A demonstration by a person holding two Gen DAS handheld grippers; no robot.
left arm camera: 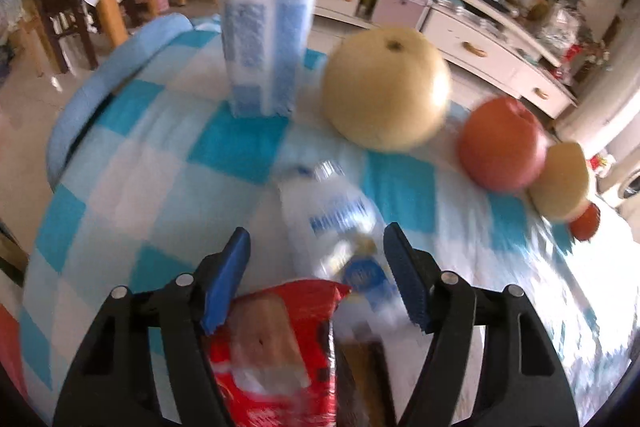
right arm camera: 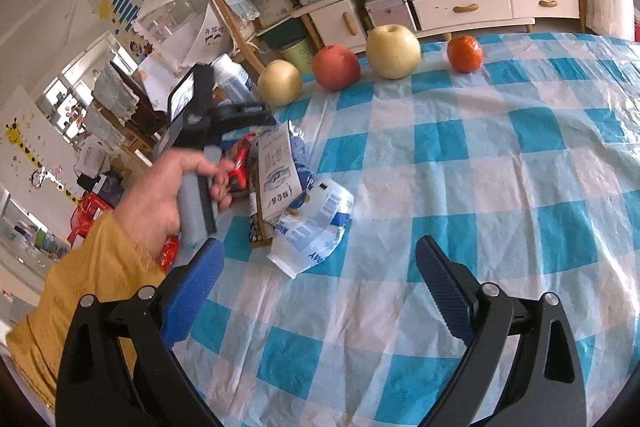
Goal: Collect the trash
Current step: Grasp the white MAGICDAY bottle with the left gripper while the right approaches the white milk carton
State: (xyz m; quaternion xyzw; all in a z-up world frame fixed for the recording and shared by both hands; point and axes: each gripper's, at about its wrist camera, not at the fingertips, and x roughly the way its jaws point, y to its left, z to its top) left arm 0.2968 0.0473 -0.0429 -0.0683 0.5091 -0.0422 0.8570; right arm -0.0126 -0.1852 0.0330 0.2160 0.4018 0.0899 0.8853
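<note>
fingers of the left gripper (left arm camera: 316,267) are seen half spread around a clear plastic bottle (left arm camera: 340,227) and red wrapper (left arm camera: 276,339), not yet pinching, positioned for gathering trash piled on the checked worktop (right arm camera: 480,187). right gripper (right arm camera: 320,279) is held spread wide, empty, above bare cloth.

Blue-white checked tablecloth (right arm camera: 440,187); red wrapper (left arm camera: 280,347); orange mandarin (right arm camera: 464,53).
</note>
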